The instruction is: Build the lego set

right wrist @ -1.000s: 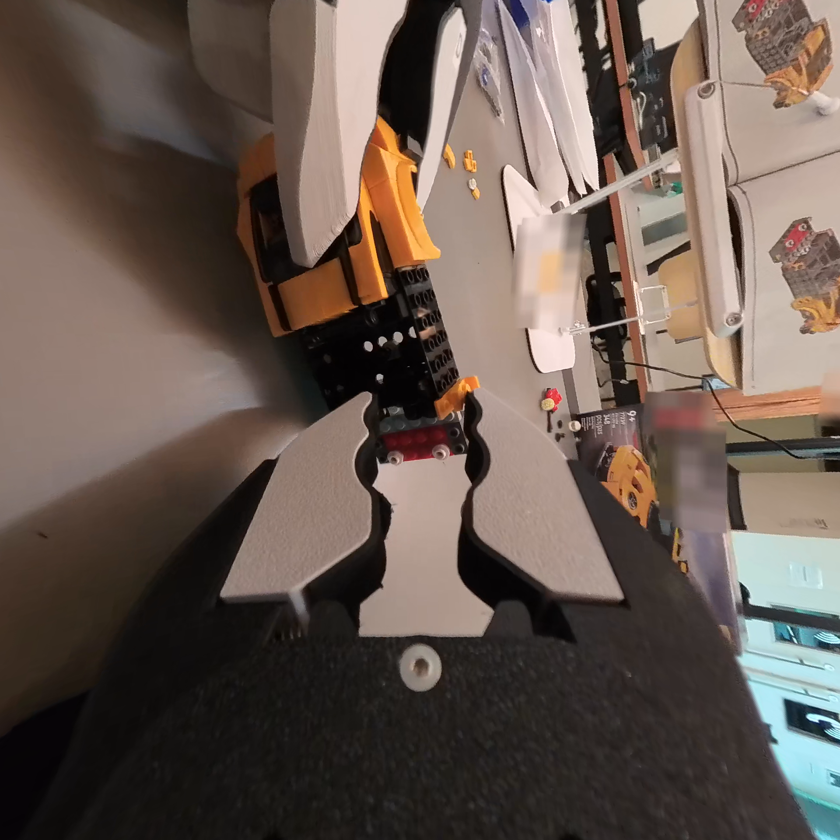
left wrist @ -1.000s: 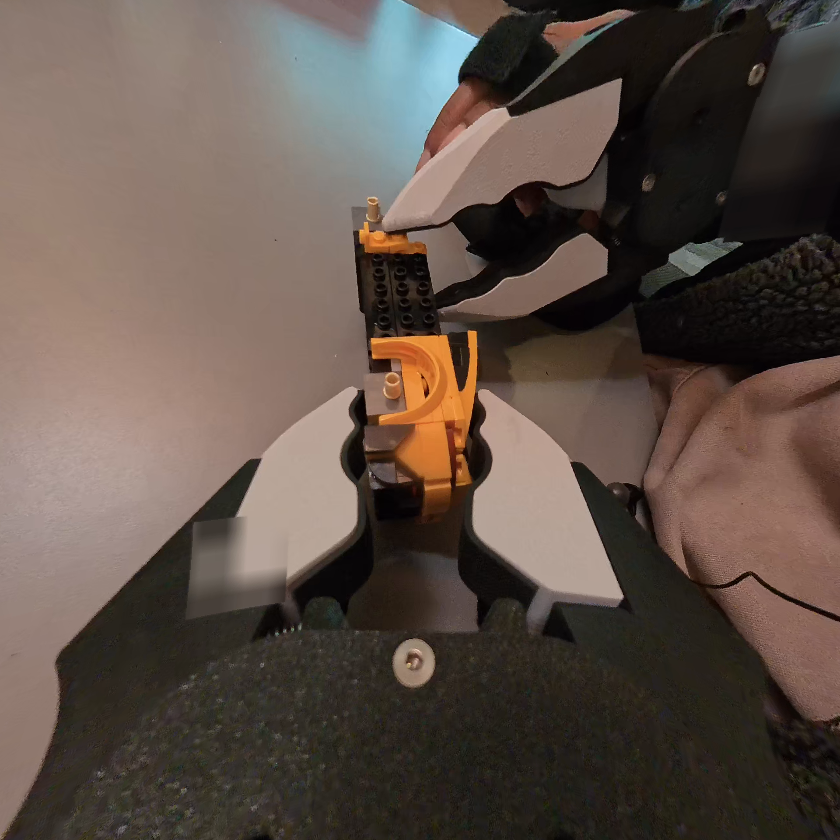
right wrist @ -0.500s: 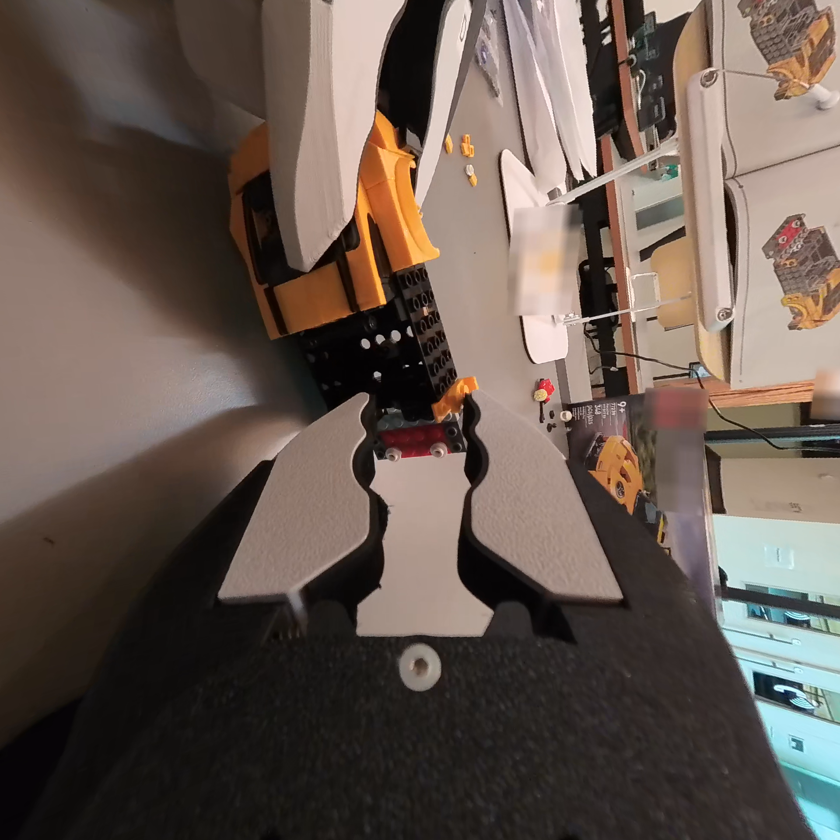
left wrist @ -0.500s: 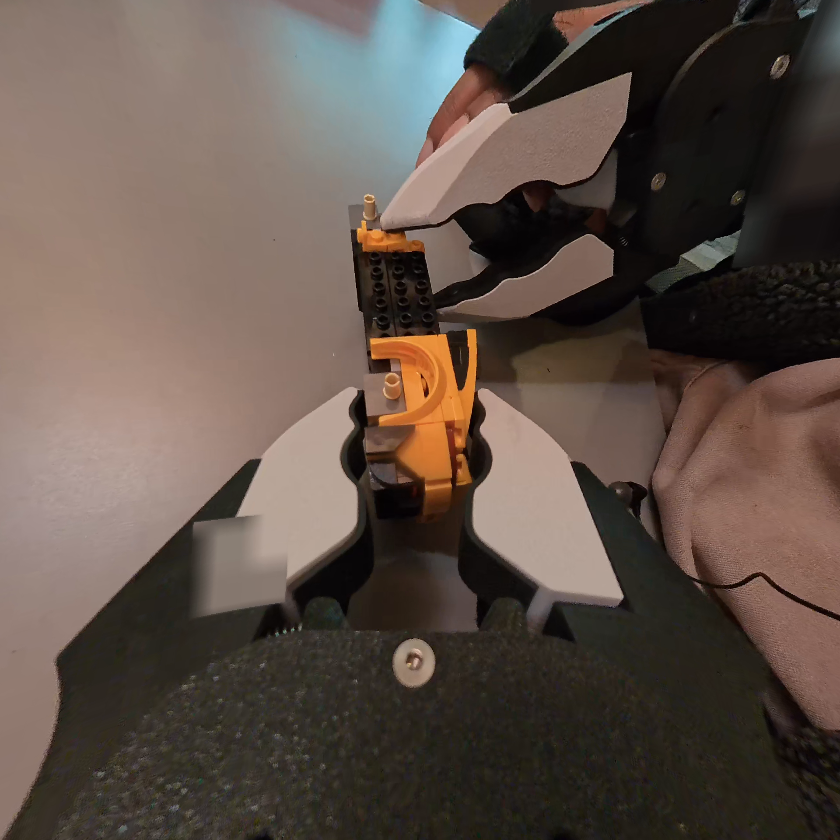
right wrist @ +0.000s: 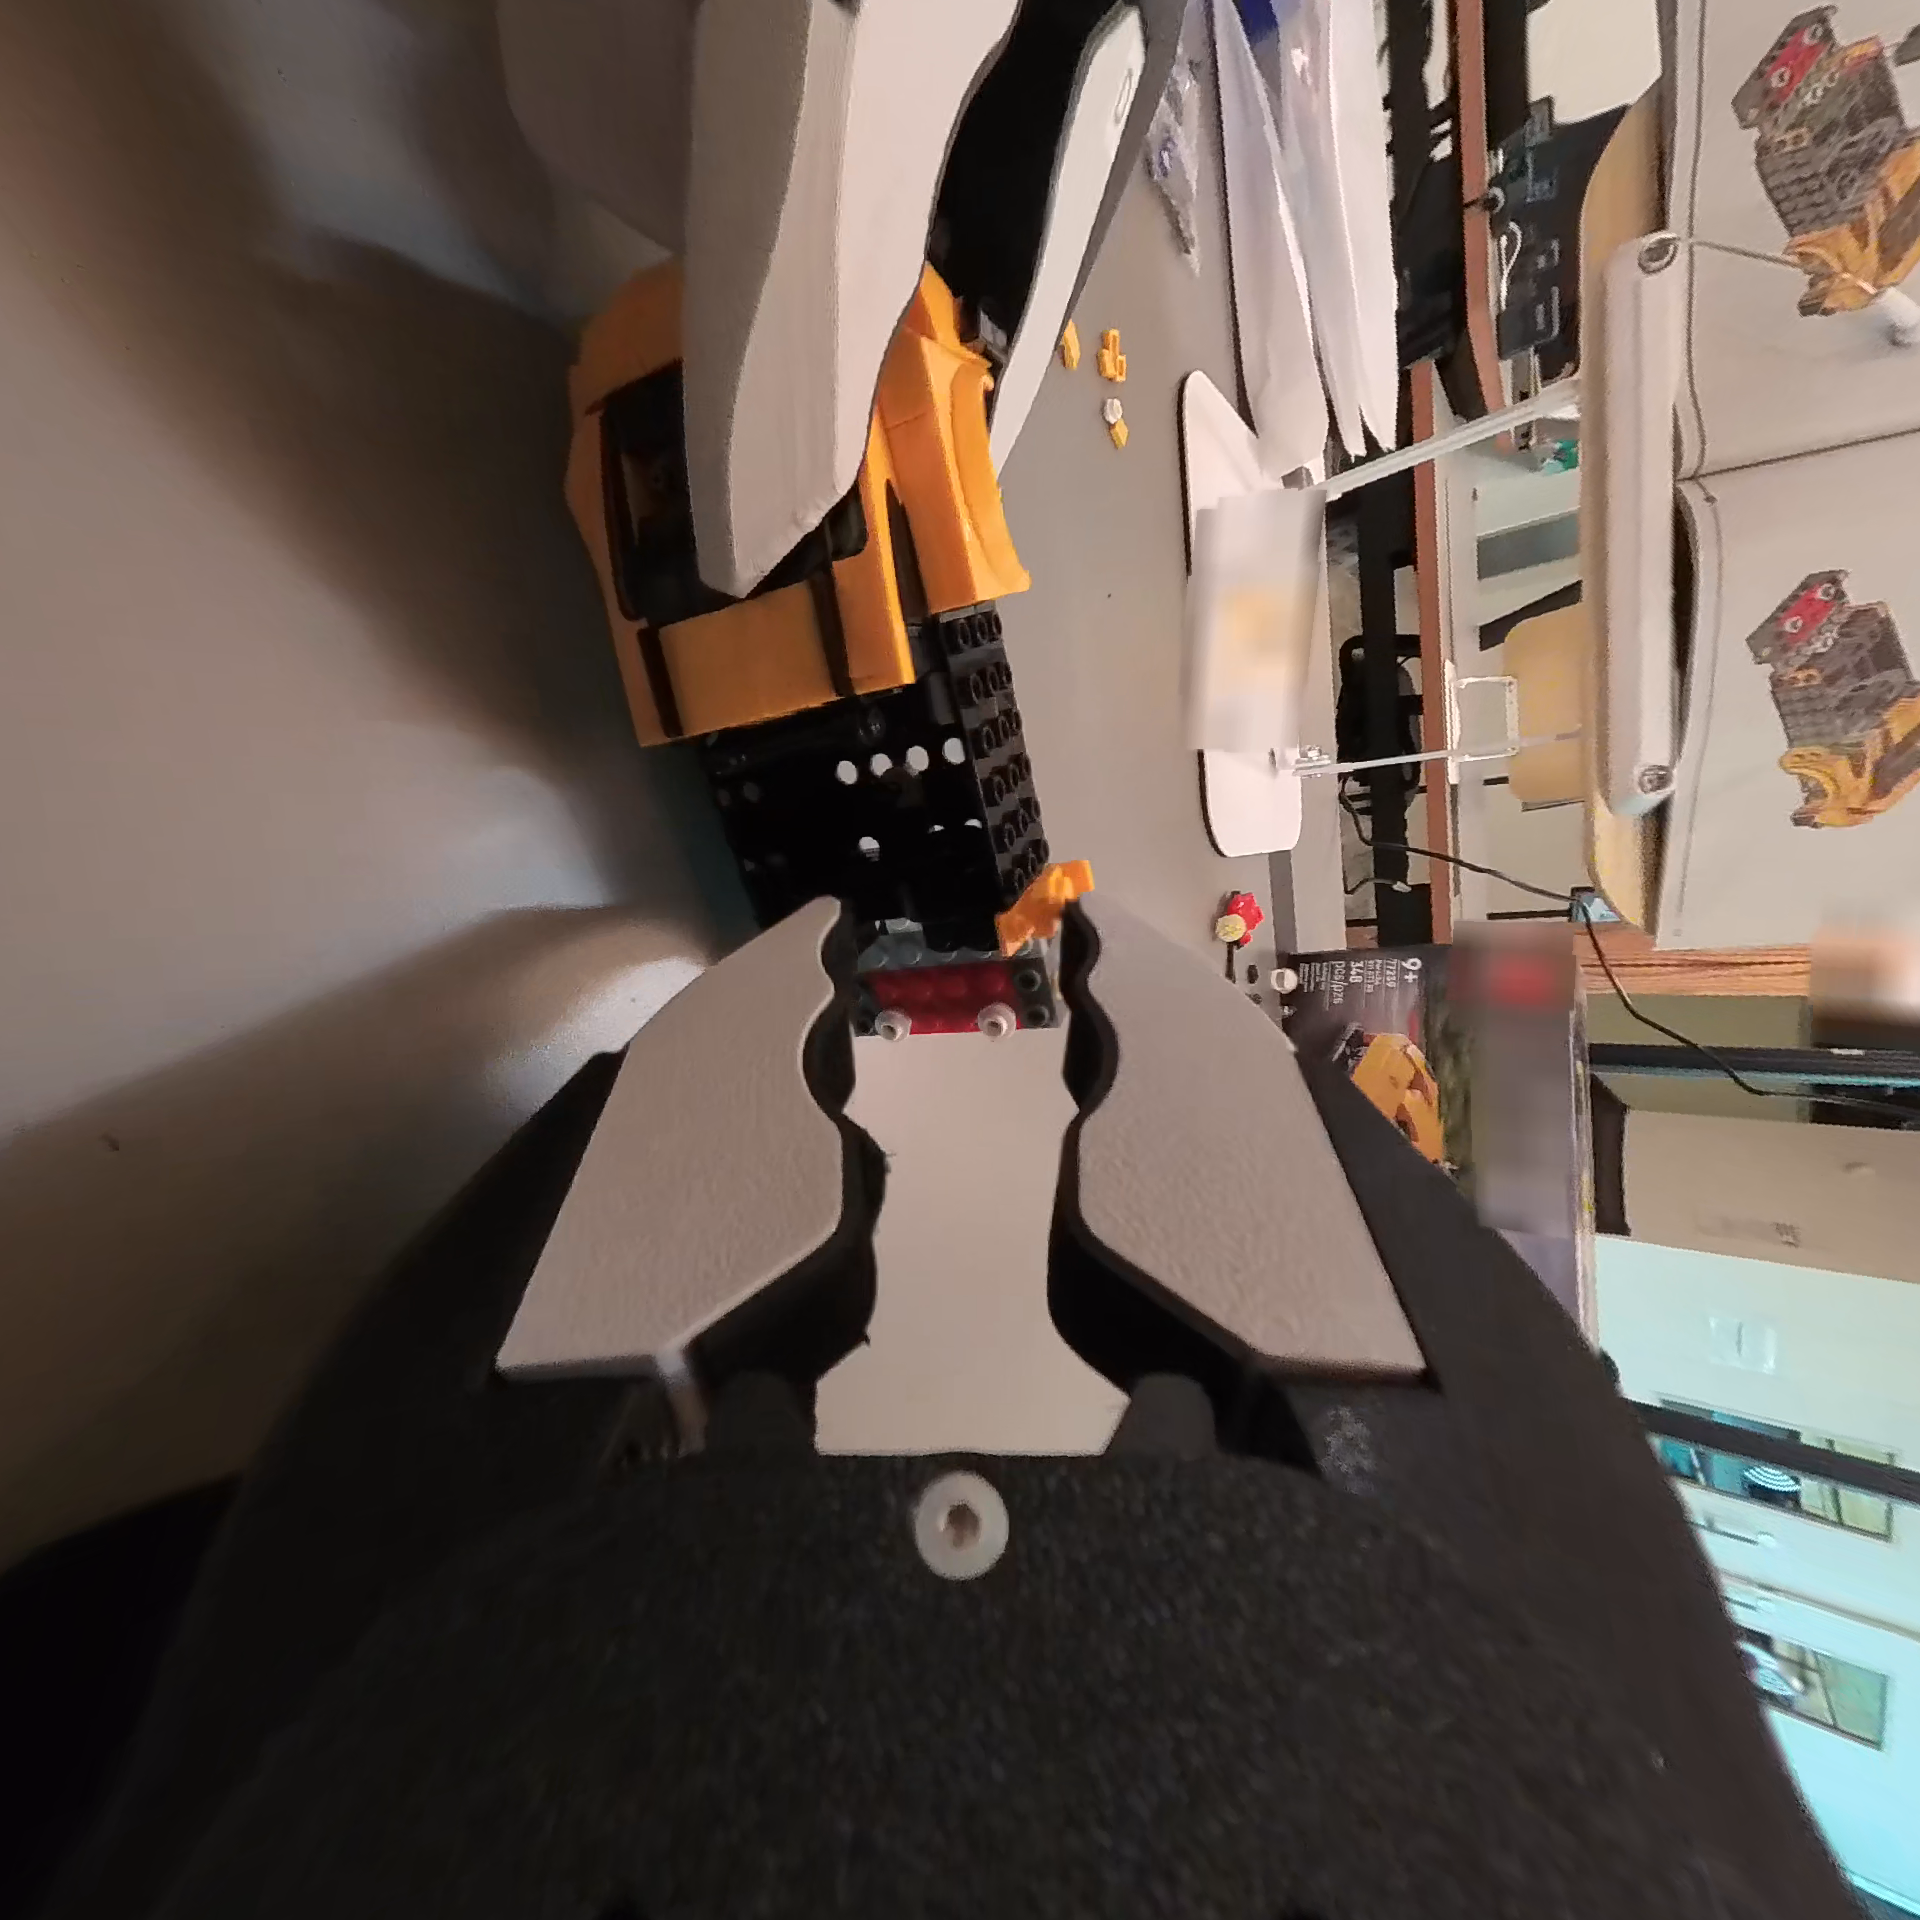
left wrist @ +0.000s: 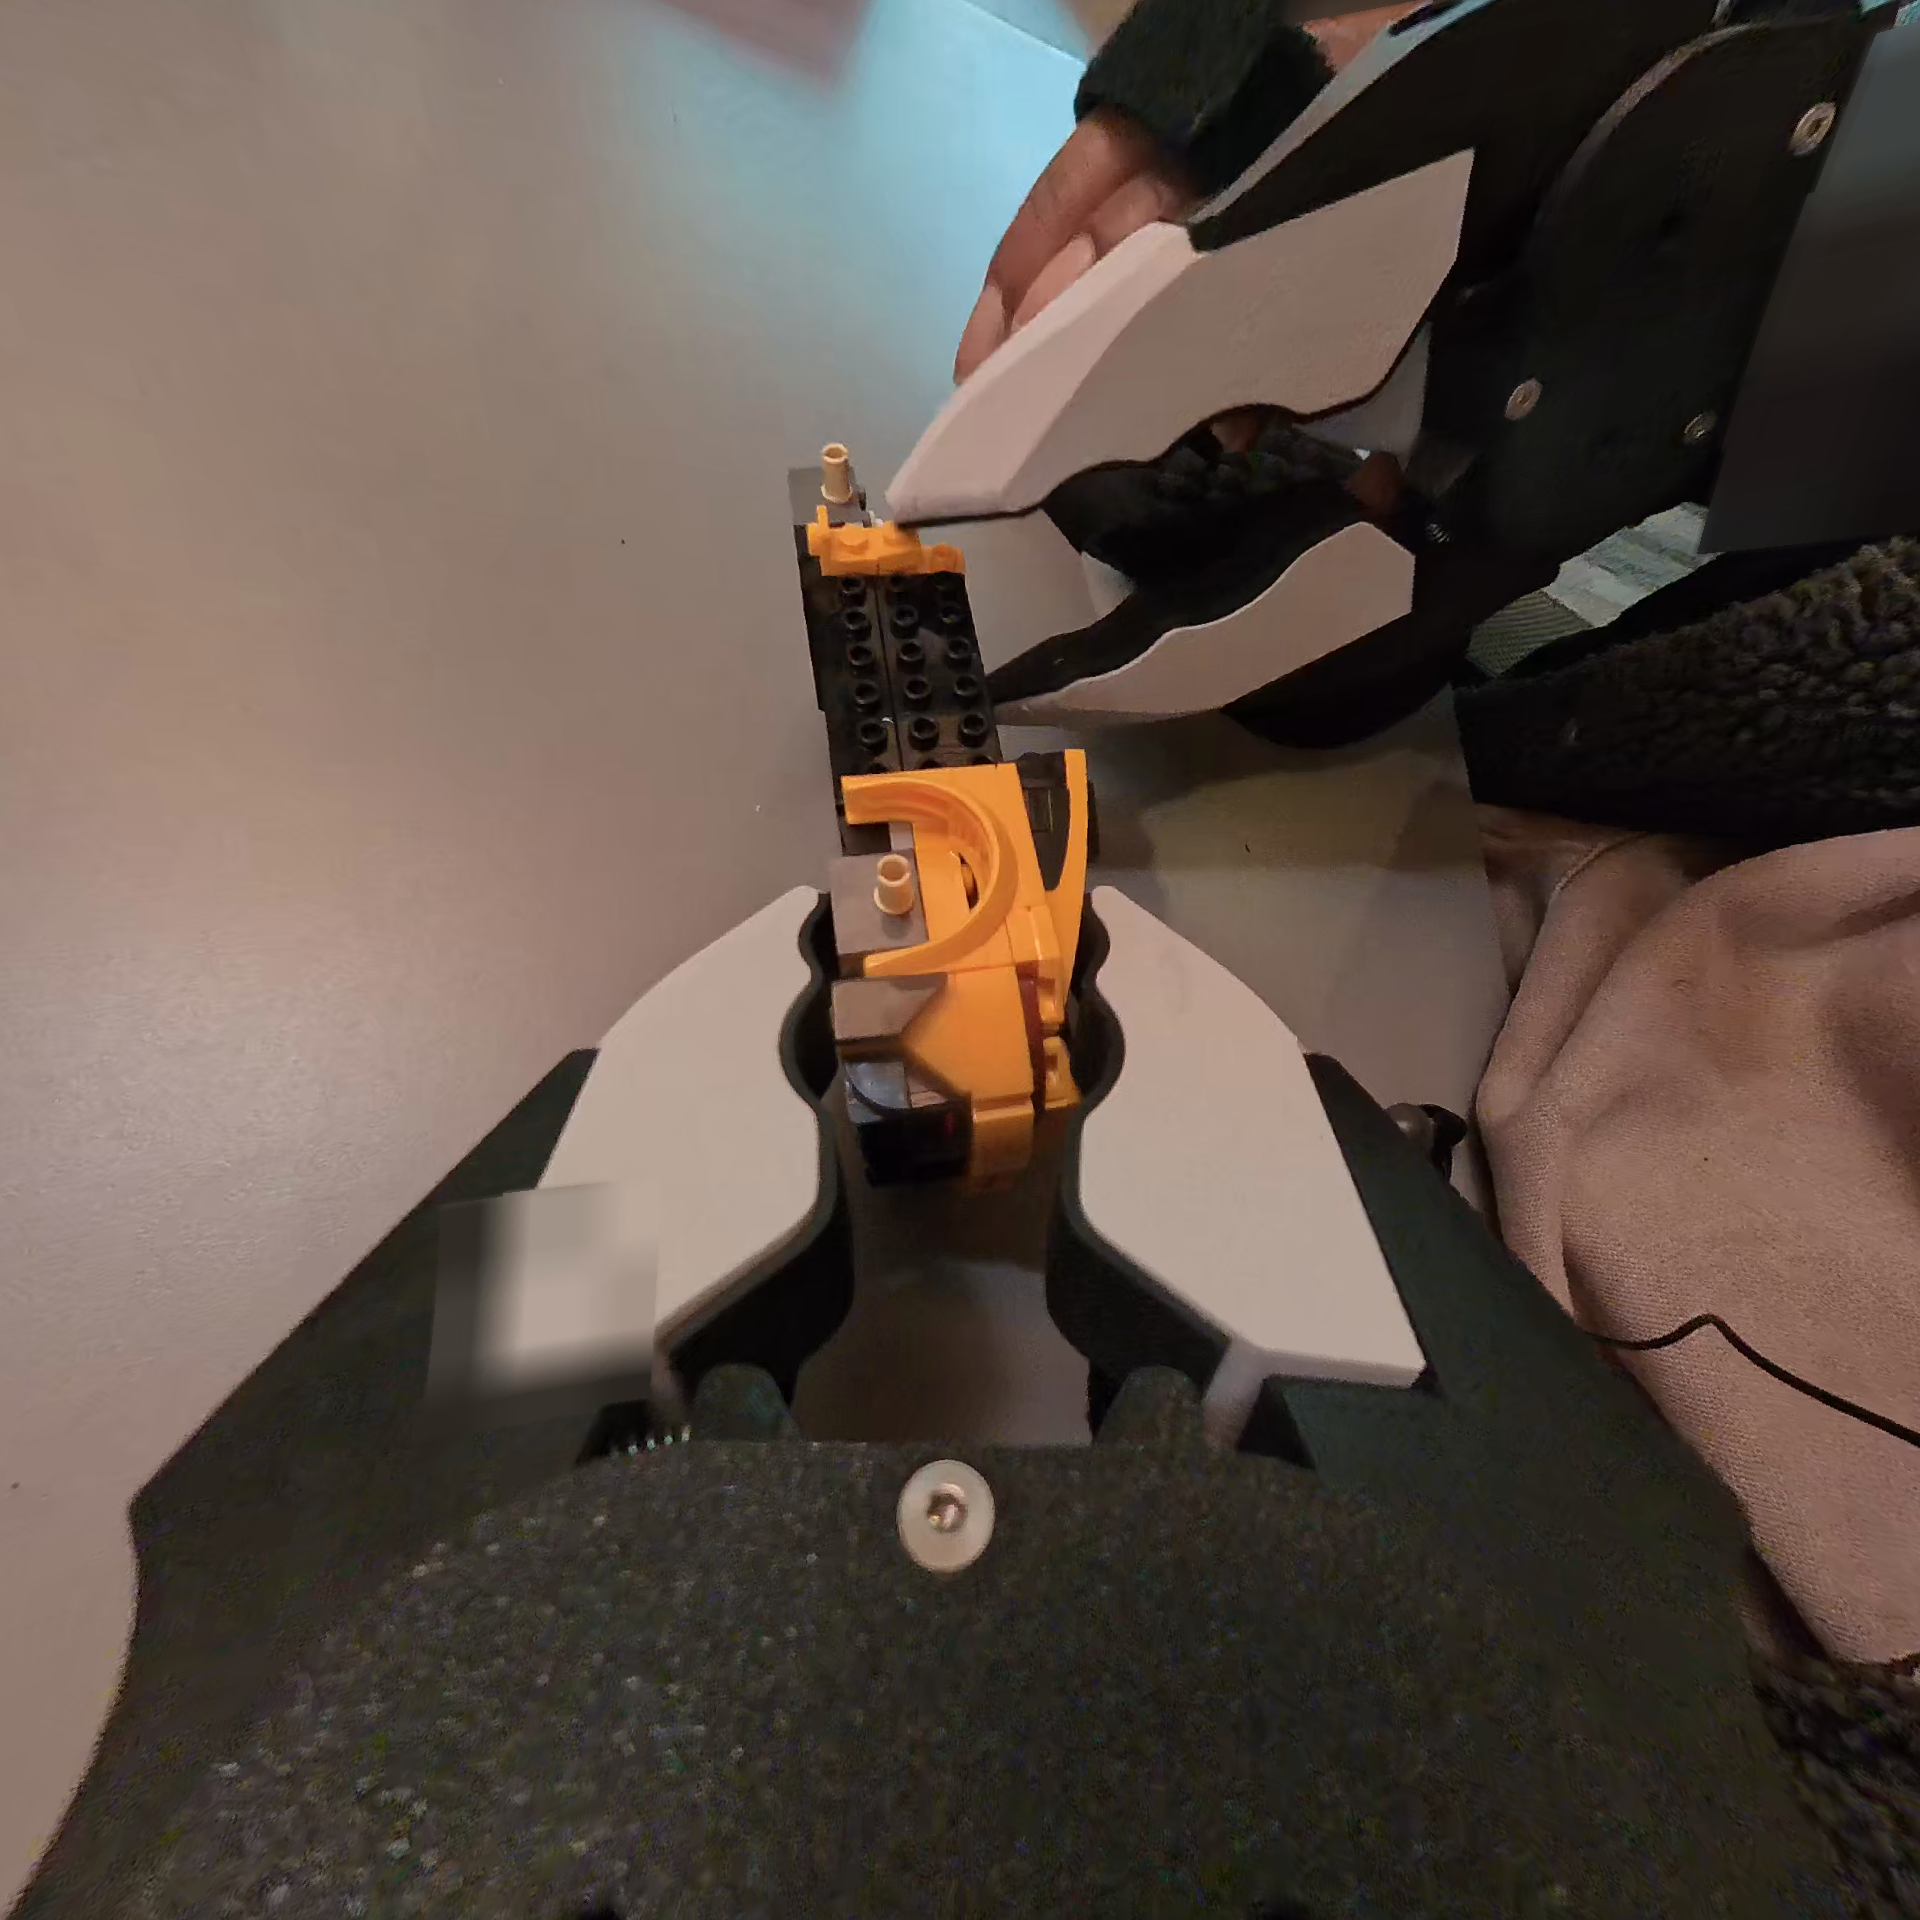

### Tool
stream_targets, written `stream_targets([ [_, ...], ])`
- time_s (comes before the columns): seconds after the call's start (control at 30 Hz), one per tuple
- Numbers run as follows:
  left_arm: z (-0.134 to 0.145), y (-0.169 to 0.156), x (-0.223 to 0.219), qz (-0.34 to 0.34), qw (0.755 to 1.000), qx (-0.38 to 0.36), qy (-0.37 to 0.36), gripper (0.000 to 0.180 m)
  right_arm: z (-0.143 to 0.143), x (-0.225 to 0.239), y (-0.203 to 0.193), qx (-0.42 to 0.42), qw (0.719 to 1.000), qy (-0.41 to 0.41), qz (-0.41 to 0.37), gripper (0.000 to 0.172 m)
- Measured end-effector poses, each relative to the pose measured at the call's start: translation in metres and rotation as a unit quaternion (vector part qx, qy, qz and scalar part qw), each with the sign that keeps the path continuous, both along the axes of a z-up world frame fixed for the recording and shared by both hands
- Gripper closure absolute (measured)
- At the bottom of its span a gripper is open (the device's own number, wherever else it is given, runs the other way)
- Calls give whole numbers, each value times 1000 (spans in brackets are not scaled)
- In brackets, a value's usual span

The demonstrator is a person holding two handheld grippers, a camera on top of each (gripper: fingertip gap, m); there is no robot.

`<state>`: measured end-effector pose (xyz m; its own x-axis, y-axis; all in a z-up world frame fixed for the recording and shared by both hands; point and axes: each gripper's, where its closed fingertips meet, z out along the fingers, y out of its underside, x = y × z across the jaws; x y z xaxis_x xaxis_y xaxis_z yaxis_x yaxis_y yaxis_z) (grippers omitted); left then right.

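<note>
Your left gripper (left wrist: 951,997) clamps the orange end of the brick car (left wrist: 914,790), both pads pressed to its sides, so the black chassis juts out, tipped on edge over the table (left wrist: 364,623). Your right gripper (right wrist: 956,935) closes on the far red-and-grey end, steadying it beside a small orange piece (right wrist: 1044,902). Pad contact there stays partly hidden. Loose bricks (right wrist: 1112,379) and a box (right wrist: 1423,1049) lie beyond.

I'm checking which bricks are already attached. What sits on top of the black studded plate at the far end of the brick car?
A small orange piece sits there on the black studded plate, touched by the right tool's upper finger. Whatever lies beneath that piece is covered.
</note>
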<state>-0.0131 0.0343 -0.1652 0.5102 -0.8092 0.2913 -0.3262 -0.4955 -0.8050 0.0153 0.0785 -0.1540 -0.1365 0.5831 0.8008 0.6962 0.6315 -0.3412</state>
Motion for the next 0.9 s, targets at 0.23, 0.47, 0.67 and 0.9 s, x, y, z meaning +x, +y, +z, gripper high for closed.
stream_targets([
  [0.23, 0, 0, 0, 0, 1000, 0, 1, 137, 3, 0, 3, 29, 1000, -2, 2, 143],
  [0.47, 0, -1, 1, -5, 1000, 2, 3, 137, 3, 2, 2, 39, 998, -44, 33, 144],
  [0.67, 0, -2, 1, -7, 1000, 1, 3, 137, 4, 3, 3, 35, 994, -85, 64, 147],
  [0.9, 0, -2, 1, -7, 1000, -1, 3, 137, 4, 2, 3, 32, 992, -97, 76, 148],
])
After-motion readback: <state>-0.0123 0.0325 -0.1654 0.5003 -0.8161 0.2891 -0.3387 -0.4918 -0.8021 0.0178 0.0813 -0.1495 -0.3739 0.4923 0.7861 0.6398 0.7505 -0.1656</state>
